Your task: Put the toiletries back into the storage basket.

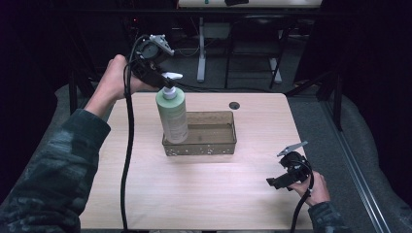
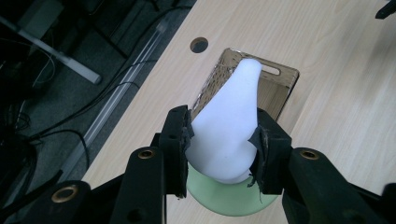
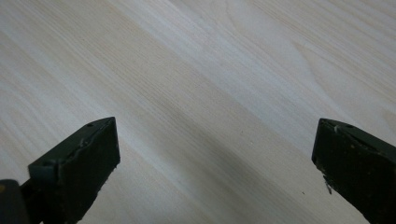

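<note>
The left gripper (image 2: 223, 147) pinches the white pump head (image 2: 229, 126) of the pale green plastic bottle (image 1: 172, 115), which stands upright in the left end of the clear brownish plastic tray (image 1: 214, 145), while the right gripper (image 3: 215, 158) hangs with jaws spread wide above the light wooden table (image 1: 204, 189).

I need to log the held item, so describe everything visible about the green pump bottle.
The pump bottle is a tall, pale green cylinder, plastic by its look, with a label too blurred to read and a white pump head whose spout tapers to one side. It stands upright, its base inside the left end of the clear brownish tray on the wooden table. The left gripper is clamped on the pump head, a jaw at each side.
</note>
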### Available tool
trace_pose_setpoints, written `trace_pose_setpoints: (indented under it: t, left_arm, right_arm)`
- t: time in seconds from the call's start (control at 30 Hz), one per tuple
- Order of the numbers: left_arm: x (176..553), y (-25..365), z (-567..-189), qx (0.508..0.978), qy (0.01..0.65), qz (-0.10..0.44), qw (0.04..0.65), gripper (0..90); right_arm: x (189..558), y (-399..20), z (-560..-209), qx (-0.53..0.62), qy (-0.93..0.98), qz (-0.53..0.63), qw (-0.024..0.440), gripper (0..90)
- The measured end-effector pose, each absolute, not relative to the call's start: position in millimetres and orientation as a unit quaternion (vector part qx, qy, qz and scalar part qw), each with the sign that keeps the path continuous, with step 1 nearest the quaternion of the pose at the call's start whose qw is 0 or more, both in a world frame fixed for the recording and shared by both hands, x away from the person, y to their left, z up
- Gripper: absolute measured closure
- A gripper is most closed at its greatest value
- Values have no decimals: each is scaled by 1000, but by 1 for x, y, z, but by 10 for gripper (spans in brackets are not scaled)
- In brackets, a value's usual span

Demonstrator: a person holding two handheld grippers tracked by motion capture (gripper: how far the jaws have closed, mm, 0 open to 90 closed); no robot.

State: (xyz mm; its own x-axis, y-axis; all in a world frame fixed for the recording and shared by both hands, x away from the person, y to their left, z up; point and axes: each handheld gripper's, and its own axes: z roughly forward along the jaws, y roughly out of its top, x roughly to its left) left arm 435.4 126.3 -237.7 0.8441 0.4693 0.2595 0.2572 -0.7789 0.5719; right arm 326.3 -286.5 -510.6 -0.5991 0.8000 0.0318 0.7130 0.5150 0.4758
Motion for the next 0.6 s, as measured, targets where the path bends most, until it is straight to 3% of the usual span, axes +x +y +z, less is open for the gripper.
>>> trace_pose_setpoints:
  t: [0.6]
  left_arm:
    - [448,124,-246,923,204,198,260,623]
  right_arm:
    - [326,-289,-510,441,862,228,96,7]
